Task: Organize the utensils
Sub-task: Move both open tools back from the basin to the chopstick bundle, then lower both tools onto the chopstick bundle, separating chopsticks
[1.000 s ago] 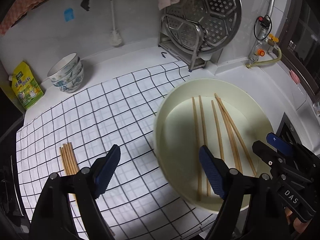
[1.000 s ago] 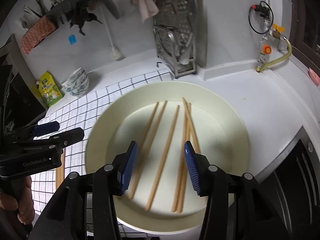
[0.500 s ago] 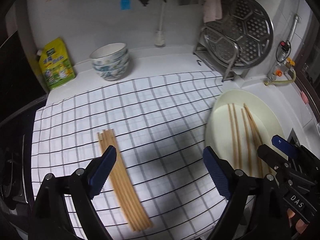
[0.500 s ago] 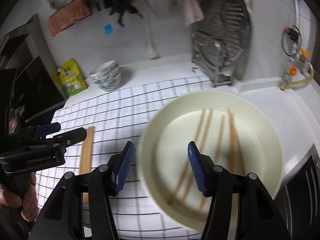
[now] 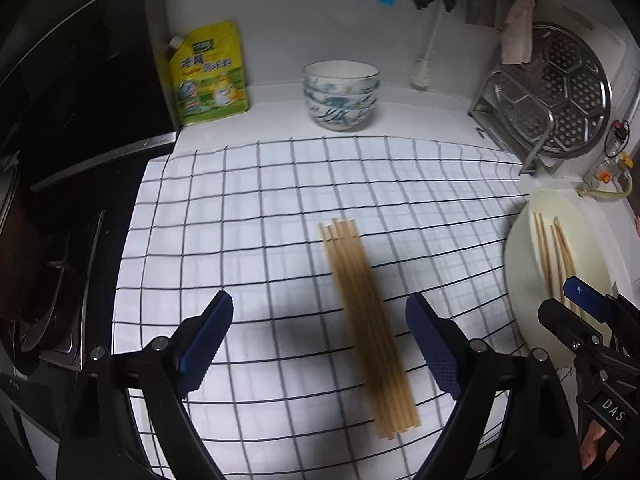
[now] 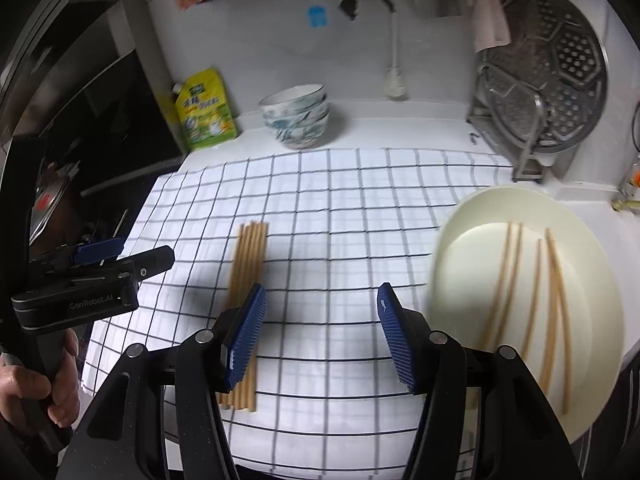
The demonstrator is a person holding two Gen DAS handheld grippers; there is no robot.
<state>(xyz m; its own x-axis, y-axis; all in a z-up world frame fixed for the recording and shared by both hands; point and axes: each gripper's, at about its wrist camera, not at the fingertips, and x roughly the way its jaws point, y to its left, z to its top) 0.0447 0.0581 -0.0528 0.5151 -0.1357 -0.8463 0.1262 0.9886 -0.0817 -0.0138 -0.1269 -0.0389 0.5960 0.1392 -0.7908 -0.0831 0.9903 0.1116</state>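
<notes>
a bundle of chopsticks lies mid-cloth on the counter; five more lie in the plate at the cloth's right edge. the left gripper hangs released over the bundle; the right gripper holds nothing, fingers apart.

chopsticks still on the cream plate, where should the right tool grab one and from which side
Grip a loose chopstick near mid-length, coming down from above with the pads either side of it. The sticks lie flat, roughly parallel with gaps between them, on the cream plate, so only a top approach gets a pad into a gap. The two rightmost nearly touch, so the isolated middle one looks easiest for the open right tool.
</notes>
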